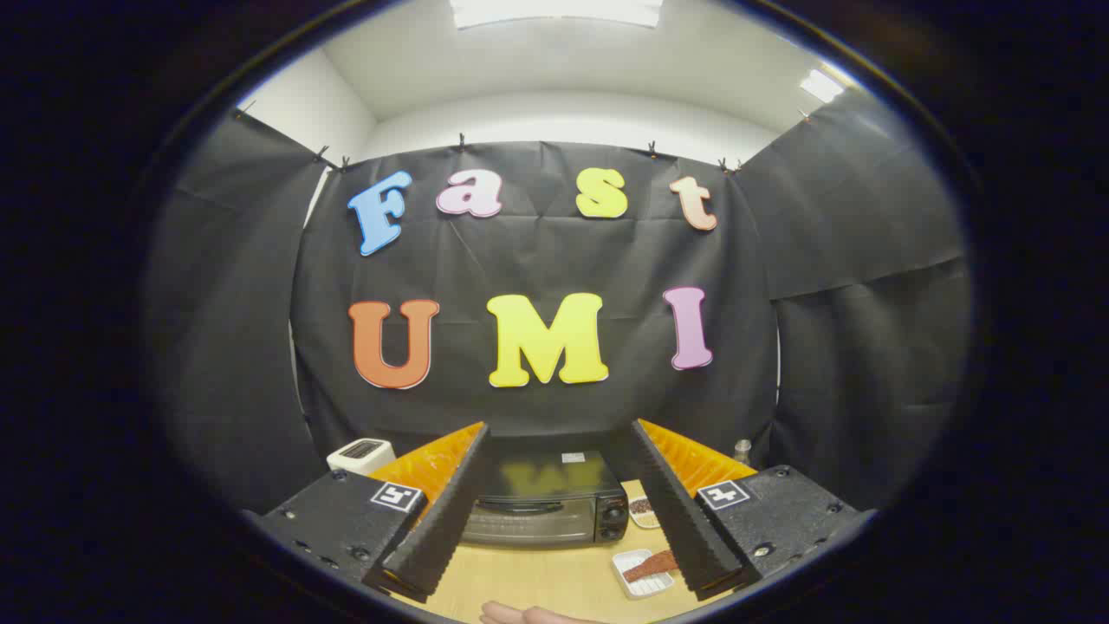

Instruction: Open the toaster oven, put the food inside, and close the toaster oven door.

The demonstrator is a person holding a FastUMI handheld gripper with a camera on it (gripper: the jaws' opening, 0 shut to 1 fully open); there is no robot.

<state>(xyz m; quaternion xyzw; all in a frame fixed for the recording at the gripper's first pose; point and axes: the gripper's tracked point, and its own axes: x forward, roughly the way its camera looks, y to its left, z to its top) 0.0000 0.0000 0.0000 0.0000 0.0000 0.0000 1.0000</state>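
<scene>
A black toaster oven stands on the wooden table against the booth's back wall, its glass door shut. It sits beyond my gripper, framed between the two fingers. The gripper is open and holds nothing. A small white tray with a reddish-brown strip of food lies on the table right of the oven, close to the right finger. The left finger hides the oven's left end.
A white toaster stands at the back left. A small dish of dark bits sits by the oven's right side, and a small shaker stands behind the right finger. A person's hand rests at the table's near edge.
</scene>
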